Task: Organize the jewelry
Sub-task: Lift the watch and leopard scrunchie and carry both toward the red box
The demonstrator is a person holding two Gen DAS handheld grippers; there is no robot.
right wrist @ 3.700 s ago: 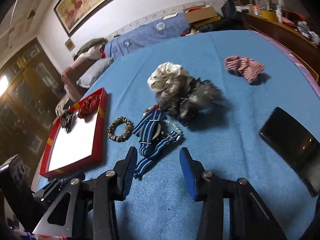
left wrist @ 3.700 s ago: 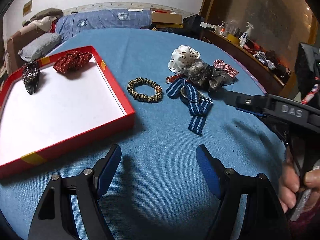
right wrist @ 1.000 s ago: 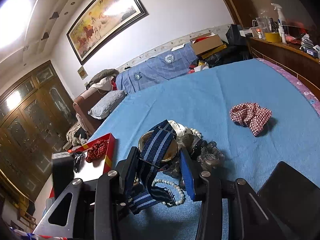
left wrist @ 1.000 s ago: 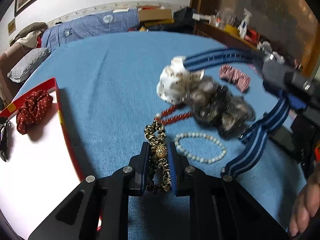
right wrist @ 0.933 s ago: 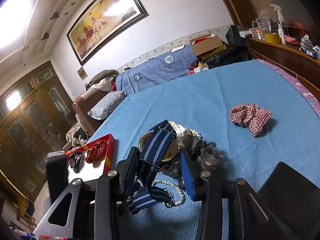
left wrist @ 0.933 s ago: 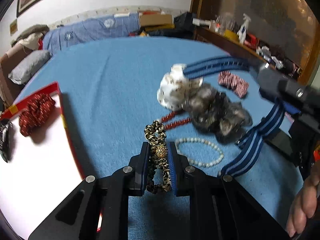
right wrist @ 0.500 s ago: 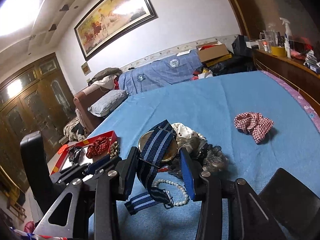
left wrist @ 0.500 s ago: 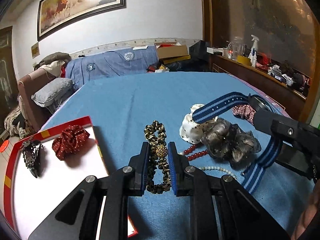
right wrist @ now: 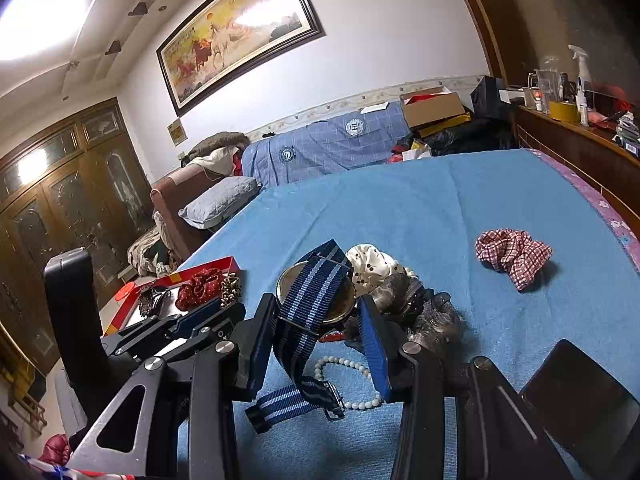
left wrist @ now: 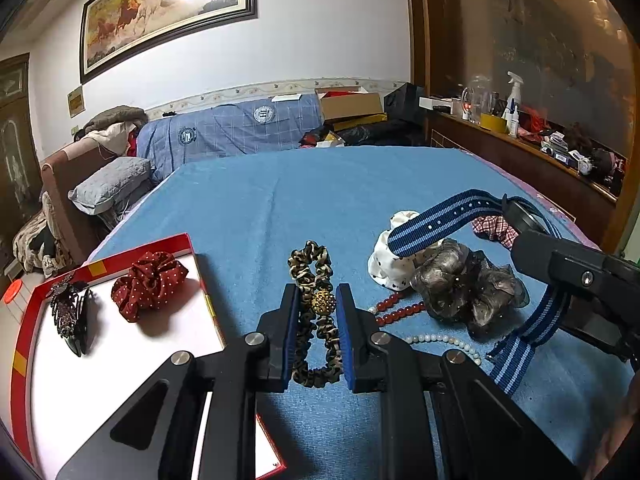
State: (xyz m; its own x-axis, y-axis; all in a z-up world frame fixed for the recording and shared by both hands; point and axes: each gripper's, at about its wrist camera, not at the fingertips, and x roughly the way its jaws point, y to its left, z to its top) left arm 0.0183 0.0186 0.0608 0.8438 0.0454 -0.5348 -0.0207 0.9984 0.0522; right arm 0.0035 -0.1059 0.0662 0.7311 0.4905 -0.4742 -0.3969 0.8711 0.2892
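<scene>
My left gripper (left wrist: pixel 317 300) is shut on a leopard-print scrunchie (left wrist: pixel 316 320) with a gold bead and holds it above the blue table, beside the red tray (left wrist: pixel 24 340). The tray holds a red dotted scrunchie (left wrist: pixel 149 284) and a dark hair claw (left wrist: pixel 70 320). My right gripper (right wrist: pixel 318 312) is shut on a watch with a blue striped strap (right wrist: pixel 310 308), lifted off the table; the strap also shows in the left wrist view (left wrist: pixel 440 228). On the table lie a pearl string (right wrist: pixel 352 364), red beads (left wrist: pixel 400 310), a white dotted scrunchie (left wrist: pixel 384 258) and a grey scrunchie (left wrist: pixel 468 284).
A red checked scrunchie (right wrist: pixel 512 256) lies apart at the right. A black phone (right wrist: pixel 580 400) lies at the near right. A wooden sideboard (left wrist: pixel 520 152) with bottles runs along the table's right edge. A sofa (left wrist: pixel 224 132) stands beyond the far edge.
Both grippers have risen from the table with their loads. The left gripper has carried the leopard scrunchie left, close to the tray's near corner. The right gripper still holds the watch up.
</scene>
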